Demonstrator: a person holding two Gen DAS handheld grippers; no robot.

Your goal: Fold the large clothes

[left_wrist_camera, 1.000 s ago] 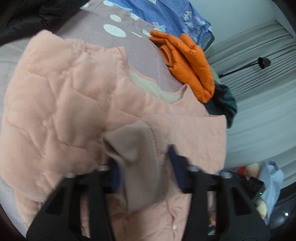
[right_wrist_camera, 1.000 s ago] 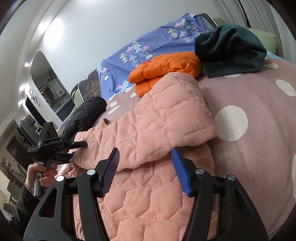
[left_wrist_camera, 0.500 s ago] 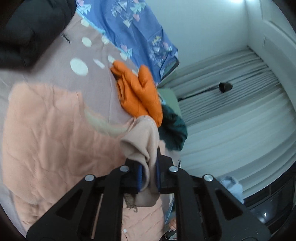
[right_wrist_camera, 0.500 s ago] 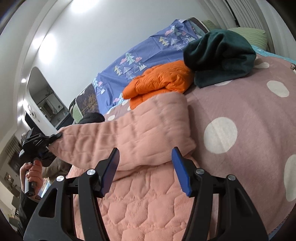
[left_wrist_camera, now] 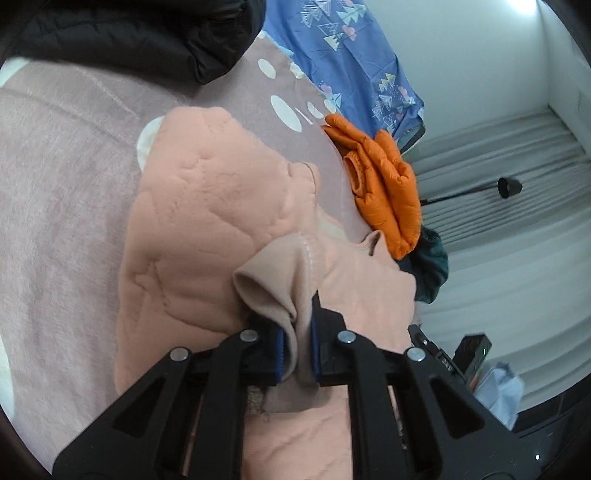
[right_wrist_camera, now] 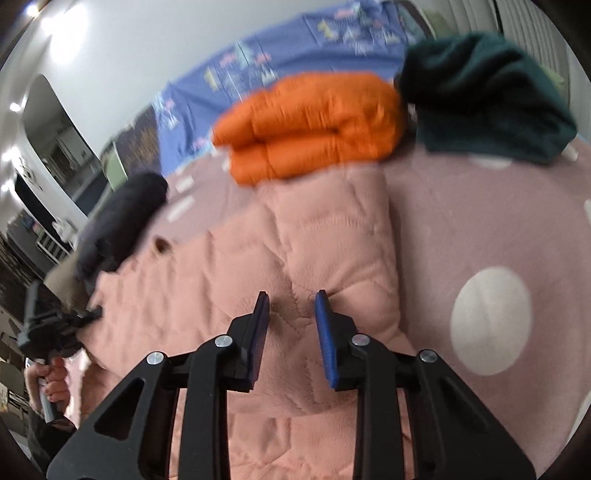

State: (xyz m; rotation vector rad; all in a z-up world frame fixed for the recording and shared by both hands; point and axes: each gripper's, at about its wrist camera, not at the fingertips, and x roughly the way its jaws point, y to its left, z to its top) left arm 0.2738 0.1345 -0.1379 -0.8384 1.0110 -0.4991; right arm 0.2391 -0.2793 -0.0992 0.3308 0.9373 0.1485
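Worked on a pink quilted jacket (left_wrist_camera: pixel 207 221) lying spread across the dotted mauve bedspread (left_wrist_camera: pixel 55 166), well short of the pile at the far edge. Pinched its tan sleeve cuff (left_wrist_camera: pixel 273 280) in the left gripper (left_wrist_camera: pixel 297 343), pads pressed tight on the bunched fabric with the cuff's open end poking out above the tips. Gripped there, most likely, because the cuff is the firmest part of a soft, thick sleeve and carries the whole arm along when lifted across the body.

Brought the right gripper (right_wrist_camera: pixel 291 317) in low over the other sleeve, already laid back along the jacket's side. Had just been closing its jaws, now standing part-way spread; quilted fabric under and between the tips, yet no clear press of either pad on it — too blurred to say more. Judged as a pinning or tucking hold at the fold line, to keep that side from sliding while the left sleeve crosses.

Kept the folded orange jacket (right_wrist_camera: pixel 310 122), a dark green garment (right_wrist_camera: pixel 480 96) and a black jacket (left_wrist_camera: pixel 129 33) apart toward the far side, presumably so the working area stayed free. Could see the hand (right_wrist_camera: pixel 51 384) on the left tool's handle at the right view's edge.

Still to do, by the look of it: lay the cuff down, then fold the body.
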